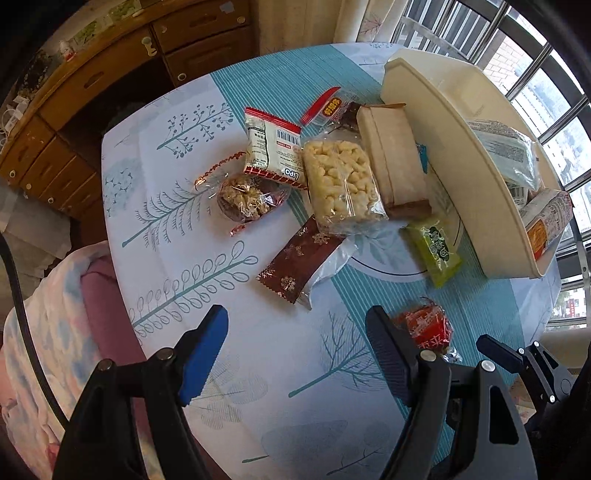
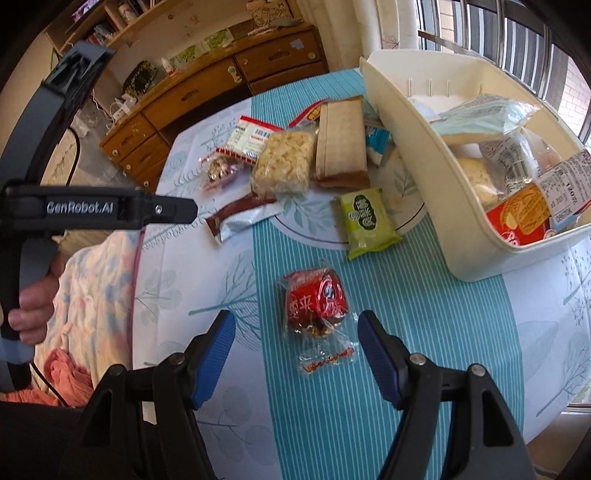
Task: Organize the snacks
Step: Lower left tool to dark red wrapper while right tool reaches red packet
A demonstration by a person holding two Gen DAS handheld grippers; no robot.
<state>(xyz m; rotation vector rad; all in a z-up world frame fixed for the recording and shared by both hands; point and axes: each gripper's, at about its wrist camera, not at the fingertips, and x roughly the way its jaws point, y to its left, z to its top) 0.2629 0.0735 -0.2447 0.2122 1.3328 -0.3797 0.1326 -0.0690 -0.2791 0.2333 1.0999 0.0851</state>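
My right gripper (image 2: 295, 323) stands open low over the table. A red foil snack (image 2: 316, 299) lies just beyond its fingertips, and the clear wrapper tail reaches in between them, untouched. My left gripper (image 1: 295, 317) is open with nothing in it, above bare cloth just short of a brown snowflake packet (image 1: 299, 266). Behind that lie a puffed rice bar (image 1: 341, 184), a long beige packet (image 1: 391, 158), a green packet (image 1: 437, 254), a white-and-red packet (image 1: 273, 147) and a nut sweet (image 1: 247, 197). The white bin (image 2: 406, 166) at the right holds several packets.
The table wears a blue-and-white leaf cloth (image 2: 369, 369). A wooden desk with drawers (image 2: 207, 96) stands behind it and a barred window (image 2: 517, 33) to the right. A patterned blanket (image 2: 99, 273) lies off the table's left edge, near a person's hand (image 2: 33, 306).
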